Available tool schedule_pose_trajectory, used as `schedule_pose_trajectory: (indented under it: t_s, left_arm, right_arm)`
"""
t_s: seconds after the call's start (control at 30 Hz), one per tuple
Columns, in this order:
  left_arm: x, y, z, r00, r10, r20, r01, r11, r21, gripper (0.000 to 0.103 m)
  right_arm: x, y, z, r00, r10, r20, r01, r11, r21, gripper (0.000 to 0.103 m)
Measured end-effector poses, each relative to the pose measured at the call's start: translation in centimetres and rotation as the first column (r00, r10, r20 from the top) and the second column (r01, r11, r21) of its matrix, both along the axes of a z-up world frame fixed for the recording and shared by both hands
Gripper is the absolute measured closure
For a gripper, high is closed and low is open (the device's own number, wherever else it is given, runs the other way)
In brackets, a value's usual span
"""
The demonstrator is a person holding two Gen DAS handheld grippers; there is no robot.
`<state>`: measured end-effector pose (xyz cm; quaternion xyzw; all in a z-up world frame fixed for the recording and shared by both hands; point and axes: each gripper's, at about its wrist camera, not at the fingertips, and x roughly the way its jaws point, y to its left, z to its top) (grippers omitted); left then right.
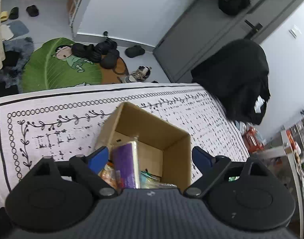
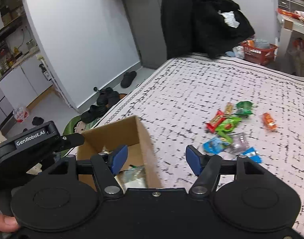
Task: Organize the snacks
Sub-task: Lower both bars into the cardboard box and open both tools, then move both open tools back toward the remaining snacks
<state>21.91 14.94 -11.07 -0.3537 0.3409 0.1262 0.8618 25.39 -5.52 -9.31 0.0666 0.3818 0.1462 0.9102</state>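
currently: right gripper (image 2: 155,160) spread, empty, beside cardboard box (image 2: 144,137); left gripper (image 1: 150,159) spread over box; best swing right to loose snacks (image 2: 227,125), pinch 1 packet squarely.

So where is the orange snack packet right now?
In the right wrist view, the orange packet lies alone on the patterned tablecloth, right of the snack pile.

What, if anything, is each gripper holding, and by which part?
Nothing is held. The left gripper hangs open above the brown cardboard box; the right gripper is open too, nothing between its blue fingers.
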Motion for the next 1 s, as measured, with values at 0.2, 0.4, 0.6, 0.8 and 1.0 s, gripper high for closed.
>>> schedule_pose_trajectory:
  t_s: [0.2,0.4,0.6,0.8,1.0]
  left_arm:
    - [0.2,-1.5,0.4,0.999,-0.032,0.016,0.032,0.999,0.034,0.004]
    - [0.4,-3.4,0.7,0.997,-0.071,0.034,0.069,0.995,0.074,0.000]
    - [0.6,-5.4,1.2,0.991,-0.126,0.050,0.119,0.986,0.118,0.000]
    - [0.7,-7.3,1.5,0.984,-0.165,0.067,0.153,0.976,0.158,0.000]
    - [0.9,-8.8,1.7,0.975,-0.206,0.088,0.189,0.968,0.167,0.000]
  right_arm:
    - [-0.3,-2.6,0.1,0.999,-0.039,0.021,0.039,0.999,-0.007,0.022]
    - [-0.5,-5.1,0.2,0.996,-0.070,0.054,0.071,0.997,-0.019,0.012]
    - [-0.7,-7.7,0.1,0.990,-0.097,0.098,0.102,0.994,-0.046,0.005]
    - [-0.6,-10.9,-0.4,0.987,-0.131,0.094,0.135,0.990,-0.039,0.004]
    - [-0.2,-13.7,-1.2,0.981,-0.172,0.085,0.174,0.985,-0.013,0.004]
